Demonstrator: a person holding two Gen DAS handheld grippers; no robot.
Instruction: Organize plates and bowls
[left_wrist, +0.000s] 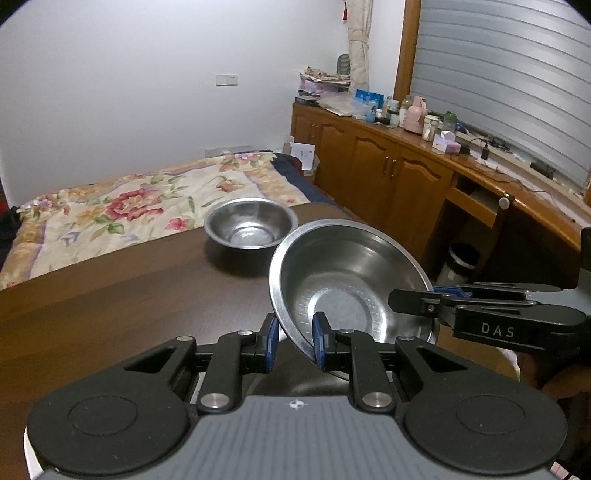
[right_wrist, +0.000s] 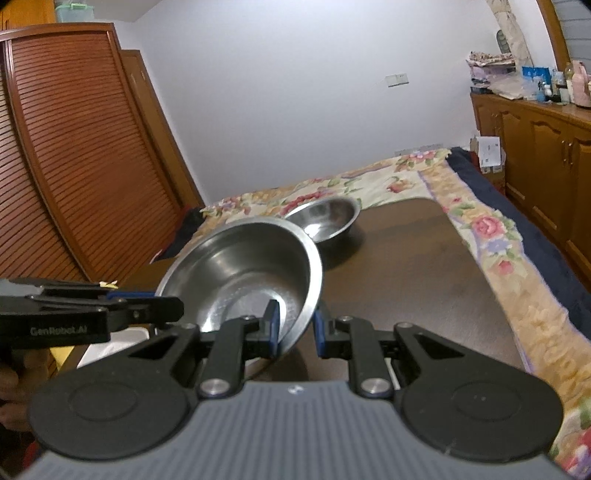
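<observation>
**Two grippers holding one steel bowl above the table**

The near bowl, round, smooth brushed steel with a rolled rim, is tilting above the dark wood-grain table. The left gripper is straddling its near rim, one blue pad inside and one outside, though contact is not clear enough to tell whether it is clamping. The right gripper is bracketing the opposite rim likewise; its grip cannot be told either. A second steel bowl is sitting upright on the table, beyond the near bowl.

The left wrist view is showing a wooden cabinet right of the table. The right wrist view alone is showing a slatted wooden door left of the table.
</observation>
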